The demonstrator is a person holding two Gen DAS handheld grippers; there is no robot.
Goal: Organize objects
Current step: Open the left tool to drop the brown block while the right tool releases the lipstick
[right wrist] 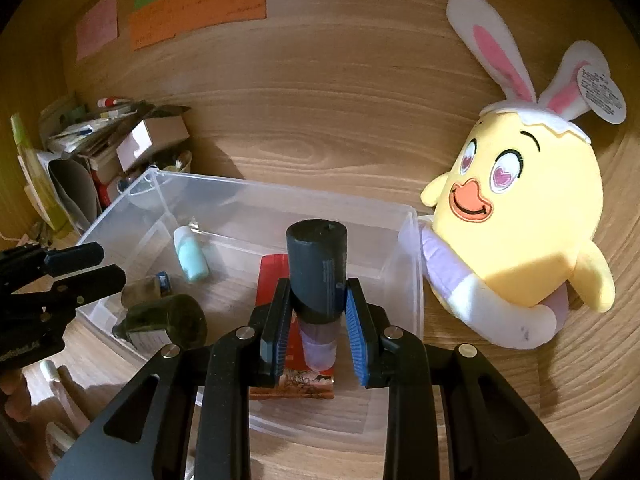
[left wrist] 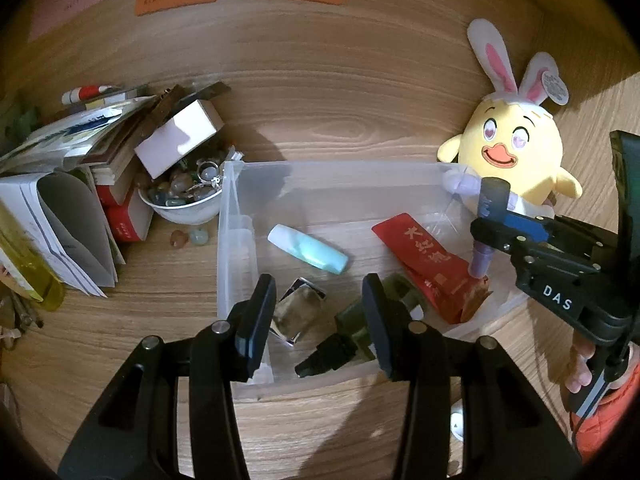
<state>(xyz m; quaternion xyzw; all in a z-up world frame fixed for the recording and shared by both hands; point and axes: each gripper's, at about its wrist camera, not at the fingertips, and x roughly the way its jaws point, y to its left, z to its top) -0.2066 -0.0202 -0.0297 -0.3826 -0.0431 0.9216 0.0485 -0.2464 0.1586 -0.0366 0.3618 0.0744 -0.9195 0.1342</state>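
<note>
while the right hand-held gripper (right wrist: 316,312) pointed down into the clear plastic bin (right wrist: 412,248) at the centre of the right wrist view, its blue pads were clamped on a dark-capped bottle (right wrist: 318,268) held upright over a red packet (right wrist: 272,280) on the bin floor. in the left wrist view the left hand-held gripper (left wrist: 316,320) hung over the bin's near edge at the lower middle, jaws apart and gripping nothing, a dark green bottle (left wrist: 352,328) lying between them below. one mint tube (left wrist: 308,254) and one small glass bottle (left wrist: 298,312) also lay inside. the wooden tabletop (left wrist: 340,120) carried one yellow plush chick (left wrist: 516,152) at the right, one bowl of stones (left wrist: 184,200) and a heap of papers (left wrist: 60,184) at the left.
</note>
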